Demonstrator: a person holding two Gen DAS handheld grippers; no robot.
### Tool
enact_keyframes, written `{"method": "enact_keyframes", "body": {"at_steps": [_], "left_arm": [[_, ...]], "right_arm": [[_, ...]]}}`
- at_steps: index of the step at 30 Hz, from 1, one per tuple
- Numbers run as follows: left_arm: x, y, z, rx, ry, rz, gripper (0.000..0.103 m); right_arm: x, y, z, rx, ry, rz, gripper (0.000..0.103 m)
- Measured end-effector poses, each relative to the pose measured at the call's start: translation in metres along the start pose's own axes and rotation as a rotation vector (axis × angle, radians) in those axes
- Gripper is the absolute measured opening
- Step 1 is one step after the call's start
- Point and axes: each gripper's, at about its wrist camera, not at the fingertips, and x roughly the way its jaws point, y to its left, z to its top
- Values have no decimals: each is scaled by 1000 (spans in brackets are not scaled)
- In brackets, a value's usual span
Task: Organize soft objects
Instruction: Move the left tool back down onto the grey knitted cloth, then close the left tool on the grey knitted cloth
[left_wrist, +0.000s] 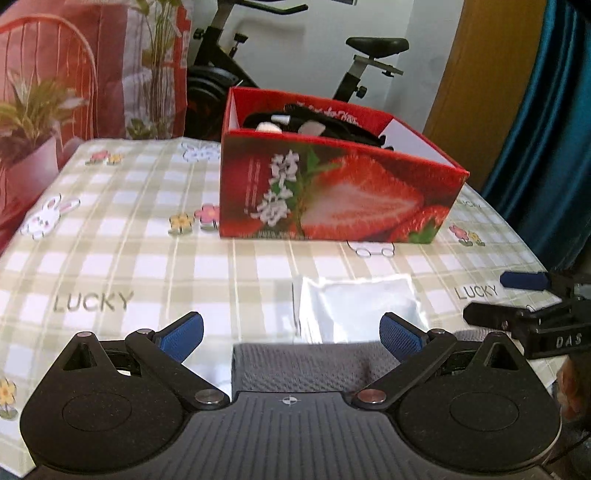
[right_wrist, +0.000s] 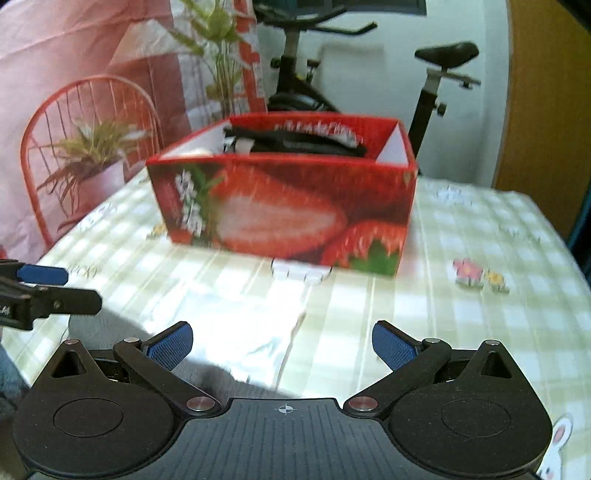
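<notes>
Both tongs, left (left_wrist: 291, 334) and right (right_wrist: 282, 343), gape wide (empty) over the white packet (left_wrist: 354, 308).

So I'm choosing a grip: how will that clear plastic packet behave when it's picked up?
The packet looks like thin glossy film, so it is probably slippery between the pads. It lies flat and creased on the tablecloth, so it will likely flop and sag rather than hold shape. It appears light, and may slide when pushed.

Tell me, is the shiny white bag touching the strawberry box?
Apart. The left wrist view shows a strip of checked tablecloth between the bag and the box.
</notes>
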Motion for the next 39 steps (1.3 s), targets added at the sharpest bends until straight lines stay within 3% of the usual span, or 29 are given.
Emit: {"method": "enact_keyframes", "body": {"at_steps": [6,14,39], "left_arm": [[7,0,-11,-21,22,-5,102],[16,1,-21,-42,56,-12,101],[26,16,-22,-126,53,16,99]], "right_arm": [[3,3,-16,-9,87,23,103],[17,4,-30,-33,170,-20,103],[65,-9,-5,-89,88,-74,102]]}}
